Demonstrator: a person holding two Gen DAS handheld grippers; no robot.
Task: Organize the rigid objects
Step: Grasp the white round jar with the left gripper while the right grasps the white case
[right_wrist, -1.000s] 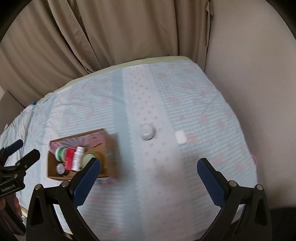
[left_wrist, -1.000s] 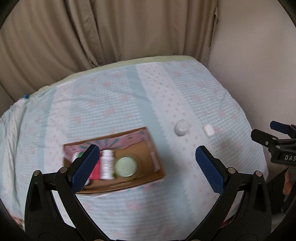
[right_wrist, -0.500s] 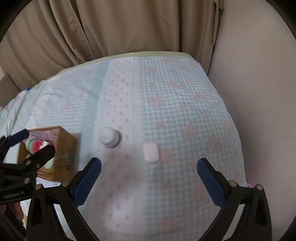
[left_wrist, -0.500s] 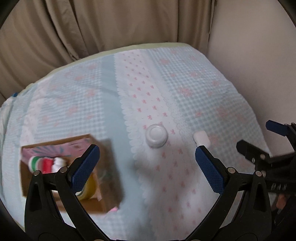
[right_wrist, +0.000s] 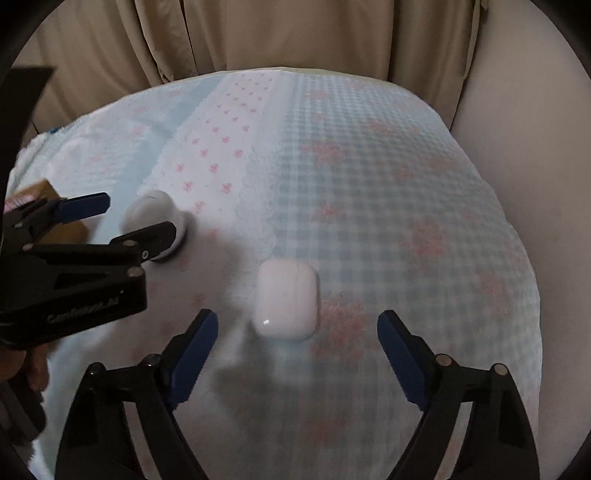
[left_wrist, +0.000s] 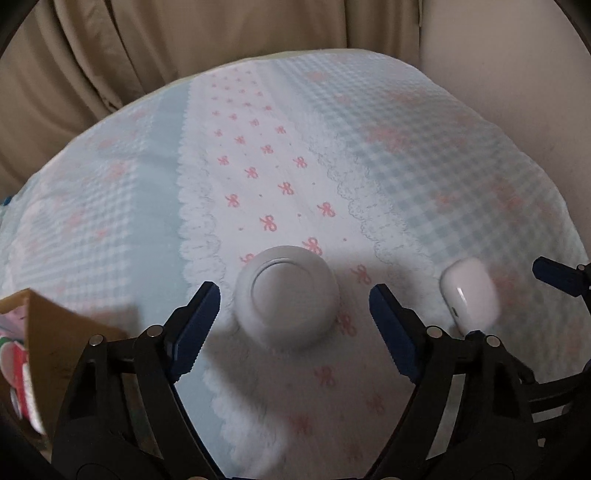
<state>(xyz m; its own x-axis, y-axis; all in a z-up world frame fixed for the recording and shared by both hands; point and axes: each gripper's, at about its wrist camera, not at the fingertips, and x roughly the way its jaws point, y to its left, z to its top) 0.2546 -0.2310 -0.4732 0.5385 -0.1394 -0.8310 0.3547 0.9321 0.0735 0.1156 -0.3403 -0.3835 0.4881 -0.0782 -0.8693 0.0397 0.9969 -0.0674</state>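
1. Left gripper point(left_wrist: 295, 314): fingers spread wide, blue pads point(left_wrist: 195, 325) on either side of the white round jar point(left_wrist: 287, 298), a gap on both sides, no contact visible. Nothing held.
2. Jar stands upright on the white bow-print strip of the tablecloth point(left_wrist: 424, 177), lid facing up, sitting between the left fingertips.
3. Right gripper point(right_wrist: 297, 341): fingers equally wide apart, pads point(right_wrist: 400, 354) flanking the white earbud case point(right_wrist: 286, 302). The case lies just ahead of the fingertips, not touched, nothing gripped.
4. Case lies flat on the tablecloth, at the edge of the blue gingham area, right of the jar and apart from it.
5. In the right wrist view the left gripper straddles the jar at the left side of the frame; the near finger partly hides the jar.
6. Cardboard box point(left_wrist: 55, 332) at the left edge of the left wrist view, left of the jar; red and green items inside, too blurred to identify.
7. Beige curtain point(right_wrist: 258, 33) behind the table.
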